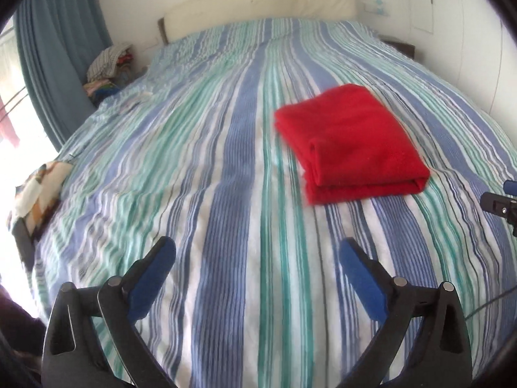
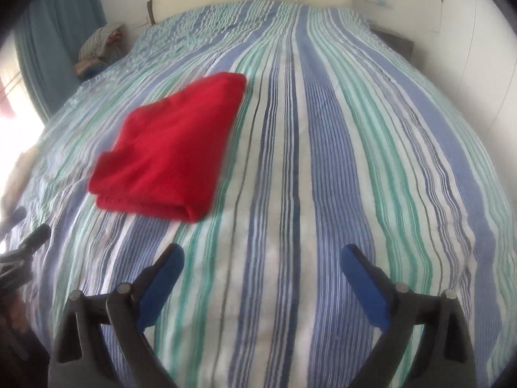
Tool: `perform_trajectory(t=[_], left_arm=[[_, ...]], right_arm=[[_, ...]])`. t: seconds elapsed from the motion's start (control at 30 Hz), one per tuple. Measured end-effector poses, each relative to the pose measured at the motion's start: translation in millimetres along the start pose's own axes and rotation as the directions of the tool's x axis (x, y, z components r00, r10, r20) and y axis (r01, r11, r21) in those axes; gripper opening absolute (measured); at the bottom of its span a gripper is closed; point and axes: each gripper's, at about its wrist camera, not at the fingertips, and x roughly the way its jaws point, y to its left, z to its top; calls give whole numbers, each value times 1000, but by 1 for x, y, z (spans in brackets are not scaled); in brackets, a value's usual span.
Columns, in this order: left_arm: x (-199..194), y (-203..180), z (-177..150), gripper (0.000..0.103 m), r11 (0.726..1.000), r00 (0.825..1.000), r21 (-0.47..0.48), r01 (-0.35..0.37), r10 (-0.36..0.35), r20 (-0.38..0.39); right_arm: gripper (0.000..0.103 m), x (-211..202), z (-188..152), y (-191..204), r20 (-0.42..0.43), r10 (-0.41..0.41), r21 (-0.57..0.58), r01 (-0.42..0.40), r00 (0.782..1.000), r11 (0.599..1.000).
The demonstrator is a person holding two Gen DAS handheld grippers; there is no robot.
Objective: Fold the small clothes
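A red garment [image 1: 352, 142] lies folded into a thick rectangle on the striped bedspread [image 1: 200, 168]. In the left wrist view it sits ahead and to the right of my left gripper [image 1: 258, 249], which is open with only bedspread between its blue pads. In the right wrist view the same red garment [image 2: 171, 148] lies ahead and to the left of my right gripper [image 2: 261, 255], also open and holding nothing. Both grippers hover above the bed, apart from the garment. The right gripper's tip [image 1: 499, 202] shows at the right edge of the left view.
The bed's cream headboard [image 1: 258, 6] stands against the far wall. A pile of clothes [image 1: 108, 64] sits at the far left beside blue curtains [image 1: 58, 48]. A patterned cloth [image 1: 38, 190] lies at the bed's left edge. White walls bound the right side.
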Motion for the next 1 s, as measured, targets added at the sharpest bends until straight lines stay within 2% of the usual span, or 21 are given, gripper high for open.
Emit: perform_trajectory(t=[0.07, 0.2, 0.23, 0.37, 0.53, 0.73, 1.0], left_arm=[[-22, 0, 2, 101, 1000, 1000, 5, 13, -13, 9], [-52, 10, 10, 101, 990, 989, -50, 133, -136, -56], [-57, 11, 11, 101, 990, 989, -54, 132, -136, -62], [-74, 14, 6, 101, 996, 994, -68, 63, -69, -89], [-89, 17, 0, 102, 992, 990, -78, 97, -104, -91], [-107, 20, 2, 103, 997, 996, -64, 45, -50, -68], [-124, 25, 4, 103, 997, 998, -68, 48, -51, -42]], right_arm=[[96, -24, -12, 12, 11, 24, -14, -23, 1000, 1000], [100, -77, -28, 42, 45, 103, -52, -101, 994, 994], [102, -88, -30, 49, 52, 104, -71, -100, 993, 992], [102, -121, -34, 67, 63, 95, -116, -88, 993, 989], [102, -141, -42, 70, 40, 94, -94, -90, 995, 992], [102, -157, -48, 81, 53, 74, -114, -68, 996, 991], [102, -176, -43, 95, 86, 55, -160, -41, 995, 986]])
